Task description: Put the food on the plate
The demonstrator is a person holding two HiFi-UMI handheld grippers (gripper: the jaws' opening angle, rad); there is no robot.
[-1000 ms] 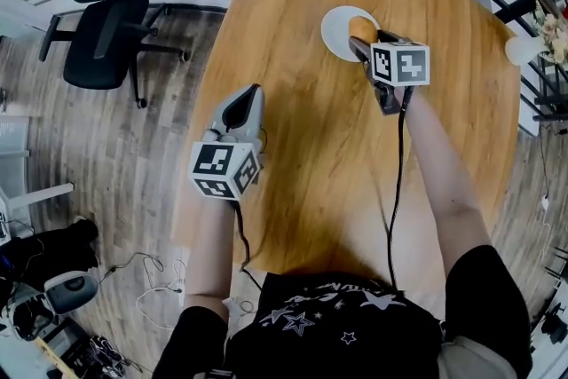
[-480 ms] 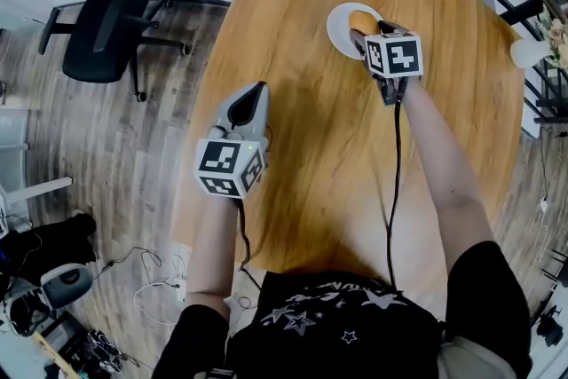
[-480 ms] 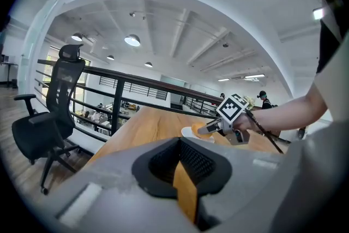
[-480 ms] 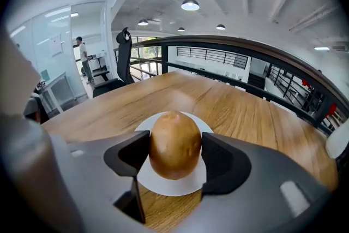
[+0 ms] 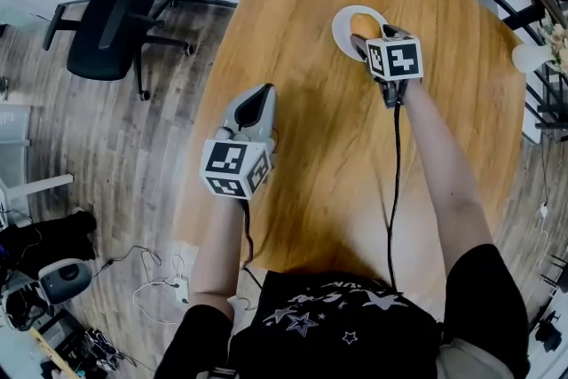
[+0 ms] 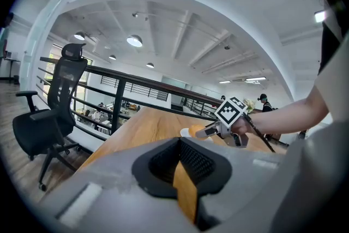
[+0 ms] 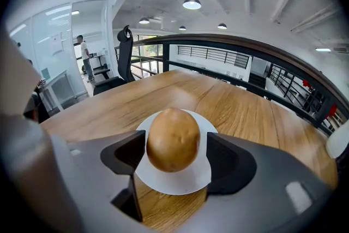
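Wooden table (image 5: 293,155) carried a white plate (image 7: 163,185), and on it sat the brown food (image 7: 173,139), between the opening jaws of the right claw (image 7: 173,153). I judged this the release, calling next for a straight retreat. Well apart from the plate hovered the left claw (image 5: 256,105), pressed together.

Bright, even light fr ceiling lamps (image 7: 191,4); strong fisheye warp, dark corners, soft shadows.
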